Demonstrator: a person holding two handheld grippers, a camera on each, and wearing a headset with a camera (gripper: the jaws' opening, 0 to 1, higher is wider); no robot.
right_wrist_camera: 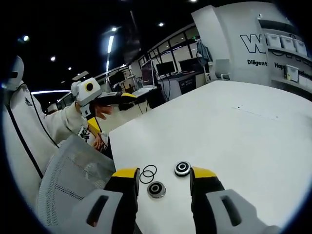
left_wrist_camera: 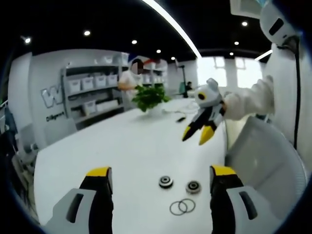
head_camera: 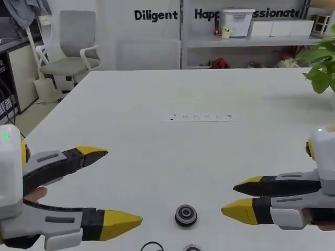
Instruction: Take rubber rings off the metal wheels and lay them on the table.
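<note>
Left gripper [head_camera: 119, 186] stood wide, right gripper [head_camera: 231, 198] narrower, both empty. Wheel [head_camera: 186, 215] by table [head_camera: 209, 94] near edge: rigid. Its rubber ring [head_camera: 177, 215] judged soft, stretchy; pinch at outer rim.

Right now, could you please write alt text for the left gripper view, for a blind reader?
Two metal wheels and two loose rubber rings lie on a white table beyond the open left gripper. The right gripper hovers farther off.
</note>
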